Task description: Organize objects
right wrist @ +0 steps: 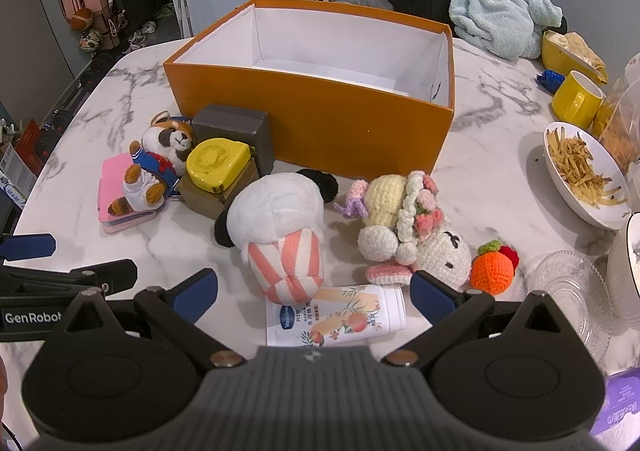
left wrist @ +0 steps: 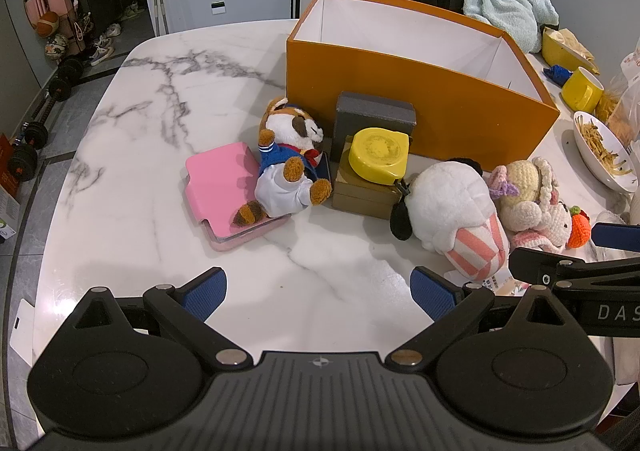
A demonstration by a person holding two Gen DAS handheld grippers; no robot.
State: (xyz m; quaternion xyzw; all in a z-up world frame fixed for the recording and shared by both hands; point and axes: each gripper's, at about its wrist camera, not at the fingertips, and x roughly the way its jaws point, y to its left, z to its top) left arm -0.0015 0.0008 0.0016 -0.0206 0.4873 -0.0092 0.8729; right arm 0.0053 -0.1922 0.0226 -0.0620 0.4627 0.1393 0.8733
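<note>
Orange box (right wrist: pixel 312 123) empty; toys, small boxes, tube (right wrist: pixel 336 317) all on worktop (left wrist: pixel 160 99). Both tongs (left wrist: pixel 318 293) (right wrist: pixel 314 295) spread, holding nothing. Nothing sorted yet.

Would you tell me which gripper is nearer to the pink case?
Left. The left gripper hangs open just in front of the pink case; the right gripper sits farther off, over the tube.

We get two wrist views, both angled down at the marble table (left wrist: pixel 160 123) from its near edge. Left view sits further left — orange box (left wrist: pixel 400 99) seen obliquely. Right view faces the box (right wrist: pixel 320 123) squarely, close over the toys. Shared: box, panda plush (left wrist: pixel 448 195) (right wrist: pixel 280 207), yellow case (left wrist: pixel 378 155) (right wrist: pixel 216 163).
</note>
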